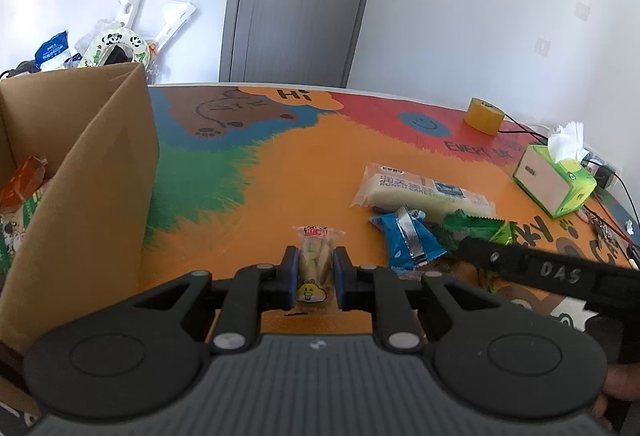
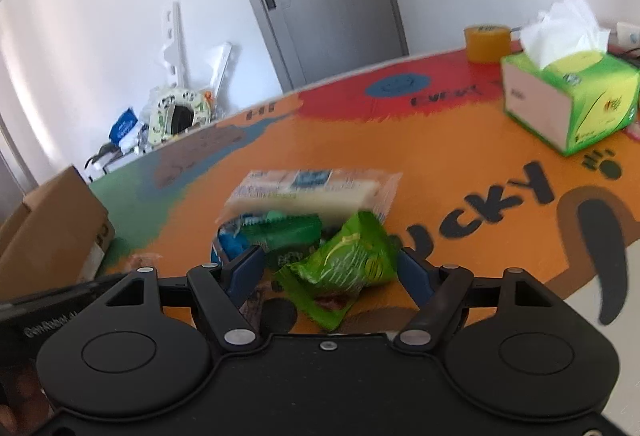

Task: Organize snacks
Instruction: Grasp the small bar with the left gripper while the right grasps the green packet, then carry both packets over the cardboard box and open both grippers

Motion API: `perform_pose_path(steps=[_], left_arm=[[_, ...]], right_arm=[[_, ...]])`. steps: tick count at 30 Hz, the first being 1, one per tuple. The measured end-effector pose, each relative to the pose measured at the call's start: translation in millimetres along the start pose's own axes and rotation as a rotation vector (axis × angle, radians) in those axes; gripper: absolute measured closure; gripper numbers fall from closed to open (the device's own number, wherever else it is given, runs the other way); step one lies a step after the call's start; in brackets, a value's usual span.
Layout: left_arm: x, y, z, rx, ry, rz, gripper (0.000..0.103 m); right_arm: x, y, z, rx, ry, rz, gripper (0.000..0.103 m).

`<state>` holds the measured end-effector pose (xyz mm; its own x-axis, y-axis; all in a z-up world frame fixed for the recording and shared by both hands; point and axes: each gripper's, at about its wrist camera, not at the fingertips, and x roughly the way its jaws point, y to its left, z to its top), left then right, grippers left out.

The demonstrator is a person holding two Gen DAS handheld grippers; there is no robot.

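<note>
Gripping a small clear-wrapped pale snack with a yellow cartoon face (image 1: 316,268), the left gripper (image 1: 316,264) is seen clenched, both blue pads pressed against the packet's sides. The packet's sealed red-printed end projects ahead of the fingertips, over the orange part of the colourful printed tabletop (image 1: 280,175).

An open brown cardboard box (image 1: 80,163) stands just left of the left gripper; an orange packet (image 1: 24,179) is visible inside it.

Ahead and to the right of the left gripper a snack pile is noted: a long white cake pack in clear wrap (image 1: 420,191), a blue foil packet (image 1: 408,240) and a dark green packet (image 1: 472,228), lying against one another.

The right gripper (image 2: 328,268) is recorded with its jaws spread. A bright green crinkled snack packet (image 2: 344,268) lies between the blue fingers (image 2: 244,272); the far pad is at the packet's edge, the near pad apart from it. Contact cannot be confirmed because of blur.

Beyond the right gripper's tips the long white cake pack lies crosswise. Farther right, a green tissue box (image 2: 572,103) and a yellow tape roll (image 2: 486,41) stand well apart from the pile.
</note>
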<state>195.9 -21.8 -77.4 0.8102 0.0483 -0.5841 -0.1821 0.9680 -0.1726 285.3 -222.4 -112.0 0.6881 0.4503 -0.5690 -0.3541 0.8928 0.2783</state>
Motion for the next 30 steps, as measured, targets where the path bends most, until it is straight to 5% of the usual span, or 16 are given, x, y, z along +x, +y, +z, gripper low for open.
perform_pose_path(steps=[2, 4, 5, 11, 30], left_arm=[[-0.9, 0.7, -0.2, -0.002, 0.001, -0.002, 0.086], [-3.1, -0.2, 0.0, 0.000, -0.003, -0.002, 0.086], [-4.7, -1.3, 0.2, 0.001, -0.006, -0.003, 0.086], [-17.6, -8.6, 1.6, 0.010, -0.034, -0.013, 0.086], [-69.6, -8.9, 6.1, 0.011, -0.131, -0.022, 0.086]], right_arm=[[-0.6, 3.2, -1.6, -0.026, -0.006, -0.021, 0.057], [-4.3, 2.3, -2.5, -0.023, -0.007, -0.019, 0.062], [-6.9, 1.6, -3.2, -0.024, -0.010, -0.016, 0.072], [-30.1, -2.8, -7.5, -0.015, -0.037, 0.005, 0.079], [-84.9, 20.1, -3.8, -0.027, -0.157, 0.067, 0.079]])
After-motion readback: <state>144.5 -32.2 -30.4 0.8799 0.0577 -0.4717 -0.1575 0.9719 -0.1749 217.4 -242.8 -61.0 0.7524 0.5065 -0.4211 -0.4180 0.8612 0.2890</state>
